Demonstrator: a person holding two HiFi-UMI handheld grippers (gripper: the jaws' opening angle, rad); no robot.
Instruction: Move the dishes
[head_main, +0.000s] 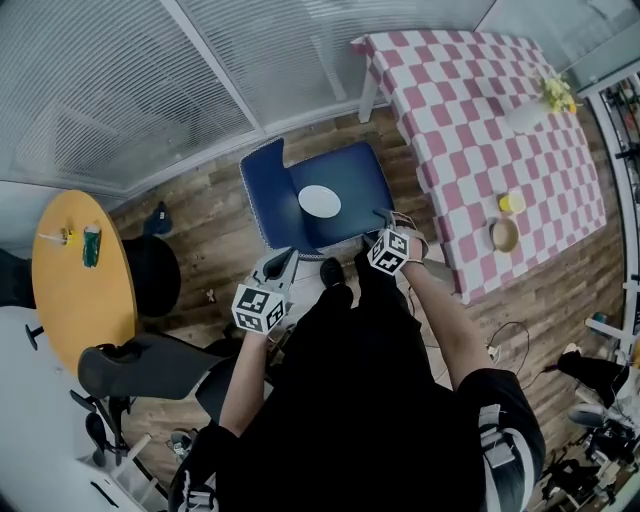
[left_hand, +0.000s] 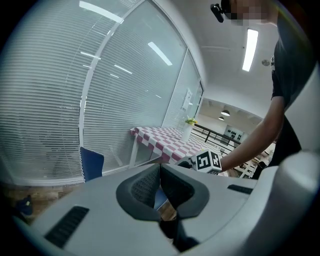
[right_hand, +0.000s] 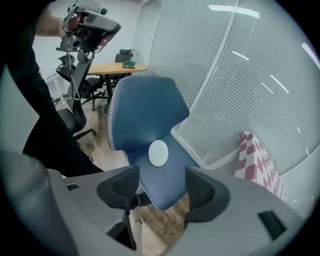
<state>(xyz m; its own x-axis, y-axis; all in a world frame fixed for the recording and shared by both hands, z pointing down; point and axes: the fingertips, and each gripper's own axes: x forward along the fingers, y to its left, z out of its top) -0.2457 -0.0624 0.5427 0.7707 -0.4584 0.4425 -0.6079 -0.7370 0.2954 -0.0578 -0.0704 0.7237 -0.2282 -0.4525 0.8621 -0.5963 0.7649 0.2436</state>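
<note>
The white plate (head_main: 319, 201) is seen lying flat on the seat of the blue chair (head_main: 355, 175), at the centre of the head view, untouched. The right gripper (right_hand: 161, 182) is held spread and empty, aimed at the plate but apart from it. The left gripper (left_hand: 160, 175) is pressed together on nothing. If the thin rim is met badly, the plate may be pushed along the smooth seat and slid off its edge.

On the checkered table (head_main: 450, 100) a round dish (head_main: 504, 234) is seen too small for its kind to be told (bowl or plate). The front edge of the blue chair (right_hand: 145, 115) is covered by the right gripper (right_hand: 162, 176).
</note>
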